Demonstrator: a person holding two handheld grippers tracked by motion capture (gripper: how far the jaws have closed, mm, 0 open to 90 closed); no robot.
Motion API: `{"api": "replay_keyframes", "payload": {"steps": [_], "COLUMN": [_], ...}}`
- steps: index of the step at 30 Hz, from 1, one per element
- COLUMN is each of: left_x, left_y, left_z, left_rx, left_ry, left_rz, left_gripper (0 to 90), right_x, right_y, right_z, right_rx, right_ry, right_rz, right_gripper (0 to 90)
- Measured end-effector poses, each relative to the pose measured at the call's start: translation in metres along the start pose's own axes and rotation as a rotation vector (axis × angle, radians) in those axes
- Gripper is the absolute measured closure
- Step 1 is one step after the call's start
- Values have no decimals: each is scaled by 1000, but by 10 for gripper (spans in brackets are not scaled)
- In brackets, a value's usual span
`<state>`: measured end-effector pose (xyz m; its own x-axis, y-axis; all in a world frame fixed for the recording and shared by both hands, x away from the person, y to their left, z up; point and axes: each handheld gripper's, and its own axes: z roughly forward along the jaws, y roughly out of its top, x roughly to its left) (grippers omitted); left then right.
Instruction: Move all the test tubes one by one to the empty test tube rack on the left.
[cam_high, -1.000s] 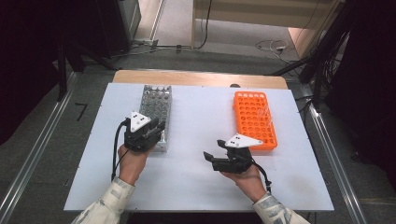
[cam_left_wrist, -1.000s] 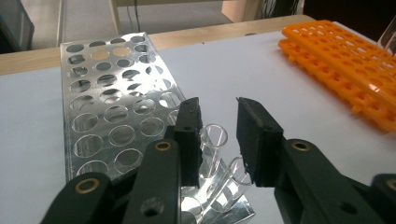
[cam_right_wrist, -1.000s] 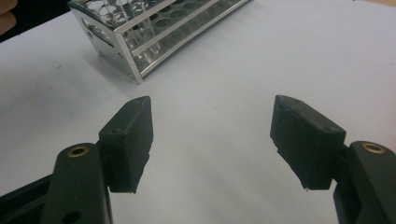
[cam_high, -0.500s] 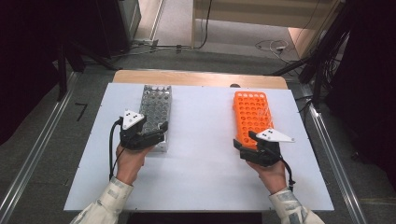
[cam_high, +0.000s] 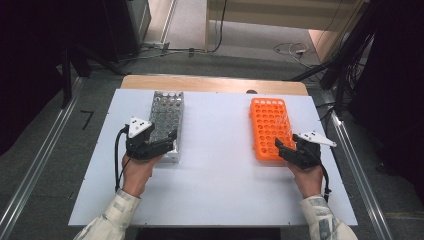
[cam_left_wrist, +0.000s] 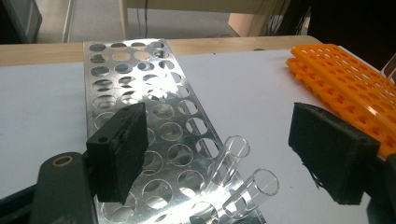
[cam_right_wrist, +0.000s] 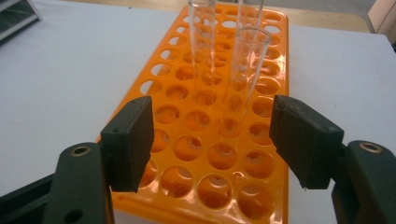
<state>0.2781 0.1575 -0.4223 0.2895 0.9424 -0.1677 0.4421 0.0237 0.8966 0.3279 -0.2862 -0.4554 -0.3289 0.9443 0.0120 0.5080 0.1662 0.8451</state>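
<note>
The left gripper (cam_high: 159, 145), jaws wide apart and empty, hovers at the near end of the metal rack (cam_high: 165, 120), whose long axis runs away from the person; two clear tubes (cam_left_wrist: 233, 177) lean there. Right of that rack, the orange rack (cam_high: 270, 127) lies parallel, holding upright glass tubes (cam_right_wrist: 245, 79), and the right gripper (cam_high: 292, 150) gapes empty at its near end.

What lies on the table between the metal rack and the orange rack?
Nothing: in the high view, only bare white table separates the metal tube rack from the orange tube rack.
</note>
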Motion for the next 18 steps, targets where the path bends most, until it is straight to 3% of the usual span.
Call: {"api": "replay_keyframes", "payload": {"steps": [5, 18], "left_x": [0, -1], "left_y": [0, 0], "left_z": [0, 0], "left_rx": [1, 3], "left_ry": [2, -1], "left_rz": [5, 5], "left_gripper": [195, 196], "right_x": [-8, -14], "right_y": [1, 3], "right_z": [13, 25], "right_rx": [11, 6], "right_ry": [-10, -12], "right_rz": [10, 8], "right_gripper": [317, 542]}}
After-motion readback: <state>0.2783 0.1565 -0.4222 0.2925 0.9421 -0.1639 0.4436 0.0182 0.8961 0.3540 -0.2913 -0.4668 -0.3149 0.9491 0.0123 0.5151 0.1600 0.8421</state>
